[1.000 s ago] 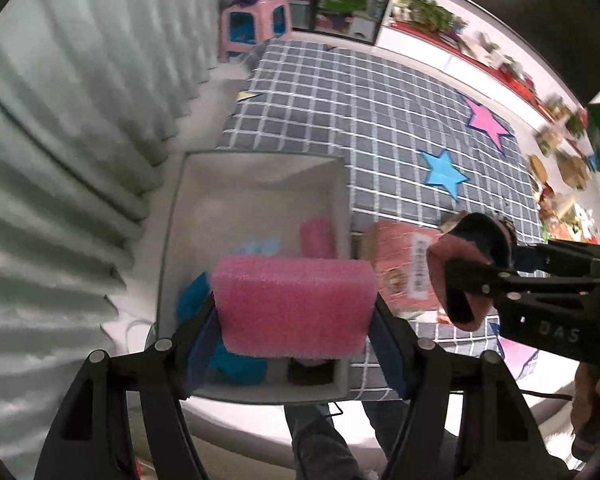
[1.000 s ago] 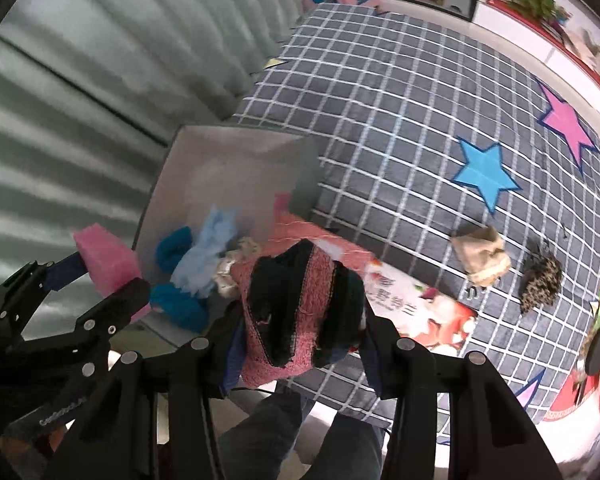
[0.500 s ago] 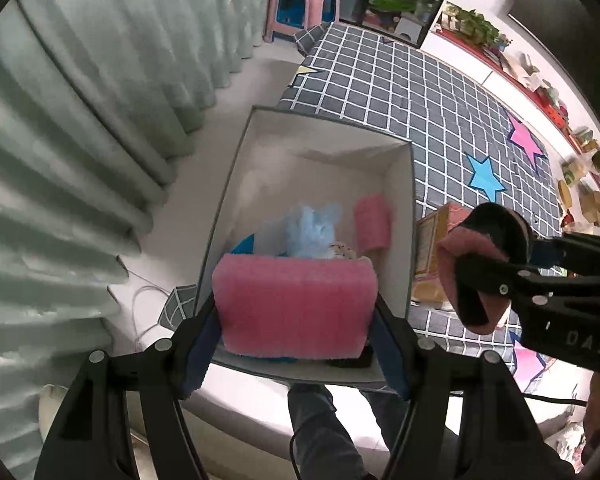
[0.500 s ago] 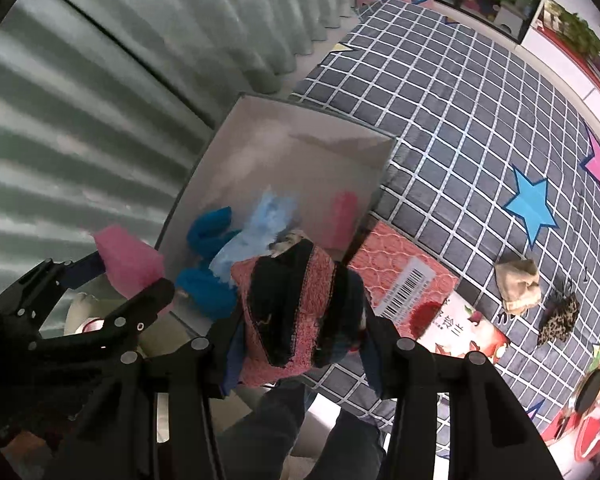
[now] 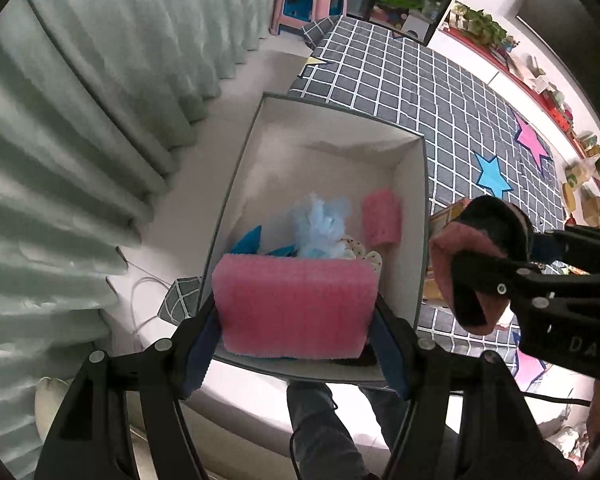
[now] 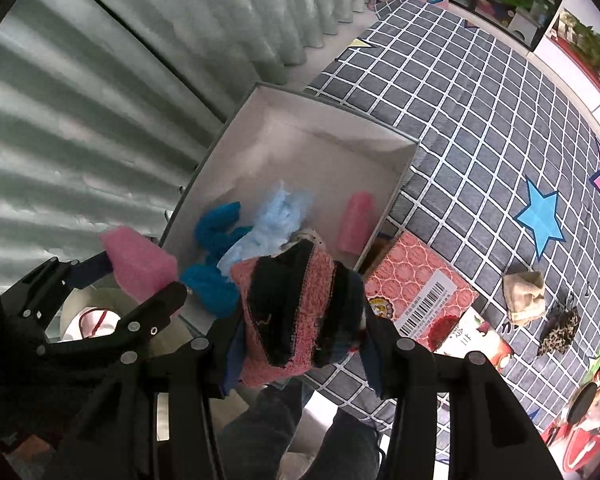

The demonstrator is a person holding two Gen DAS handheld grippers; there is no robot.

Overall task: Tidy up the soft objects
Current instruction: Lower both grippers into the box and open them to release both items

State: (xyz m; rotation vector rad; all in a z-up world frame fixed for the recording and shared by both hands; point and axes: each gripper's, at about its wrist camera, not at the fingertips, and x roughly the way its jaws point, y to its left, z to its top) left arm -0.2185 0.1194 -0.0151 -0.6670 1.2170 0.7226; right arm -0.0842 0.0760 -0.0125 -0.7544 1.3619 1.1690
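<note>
My left gripper is shut on a pink sponge and holds it above the near end of the white box. It also shows in the right wrist view. My right gripper is shut on a pink and black knitted sock, held above the box's near right corner; the sock also shows in the left wrist view. In the box lie a light blue fluffy cloth, a small pink sponge and blue cloths.
The box stands at the edge of a grey checked table with star patches. A red printed carton, a beige cloth and a leopard cloth lie on it. Curtains hang to the left. A pink stool stands behind.
Both grippers have risen and moved left over the box, so more of its inside shows. Each still holds its object.
</note>
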